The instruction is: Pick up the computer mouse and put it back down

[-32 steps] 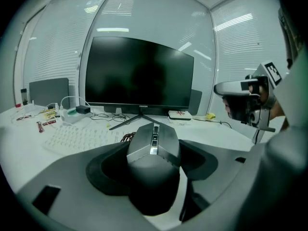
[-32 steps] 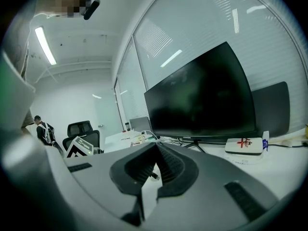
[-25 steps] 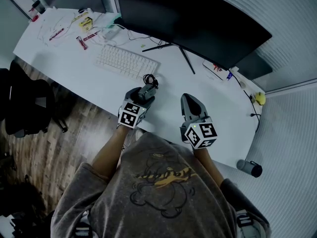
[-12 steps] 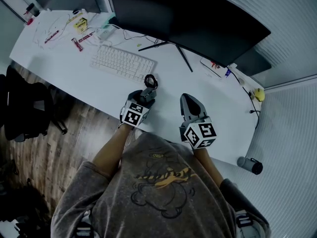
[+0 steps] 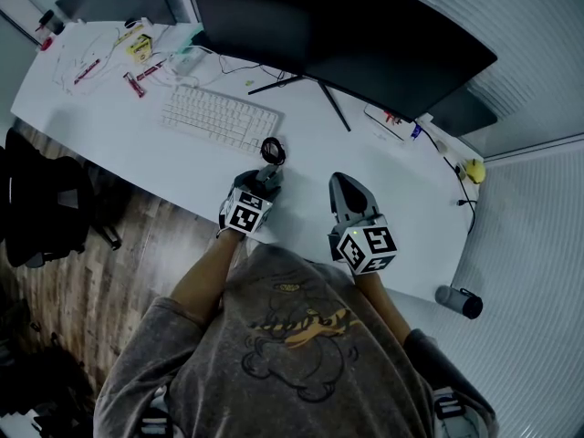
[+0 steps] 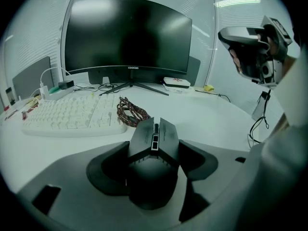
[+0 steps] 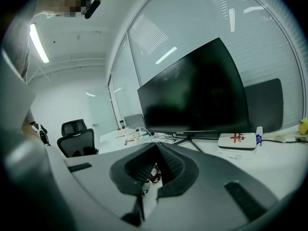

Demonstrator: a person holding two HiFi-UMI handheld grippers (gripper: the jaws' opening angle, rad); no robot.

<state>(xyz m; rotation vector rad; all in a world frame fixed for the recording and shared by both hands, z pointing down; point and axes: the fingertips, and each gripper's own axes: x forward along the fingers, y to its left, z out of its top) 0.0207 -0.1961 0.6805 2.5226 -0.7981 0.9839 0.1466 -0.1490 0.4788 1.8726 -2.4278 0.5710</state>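
A black angular computer mouse (image 6: 154, 138) with a centre scroll wheel sits between the jaws of my left gripper (image 6: 154, 160), which is shut on it. In the head view the mouse (image 5: 268, 177) pokes out ahead of the left gripper (image 5: 264, 184), just short of a coiled braided cable (image 5: 272, 149) on the white desk (image 5: 182, 176). Whether the mouse touches the desk I cannot tell. My right gripper (image 5: 342, 182) hovers to the right with its jaws together and nothing in them; the right gripper view shows the same right gripper (image 7: 156, 150).
A white keyboard (image 5: 219, 117) lies left of the cable, under a wide curved monitor (image 5: 338, 26) on a stand. Small clutter fills the far left corner. A white box (image 5: 388, 121), a yellow object (image 5: 473, 170) and a dark cylinder (image 5: 461, 304) lie right. An office chair (image 5: 46, 208) stands left.
The left gripper has drawn back slightly toward the person with the mouse in it. The right gripper has stayed in place.
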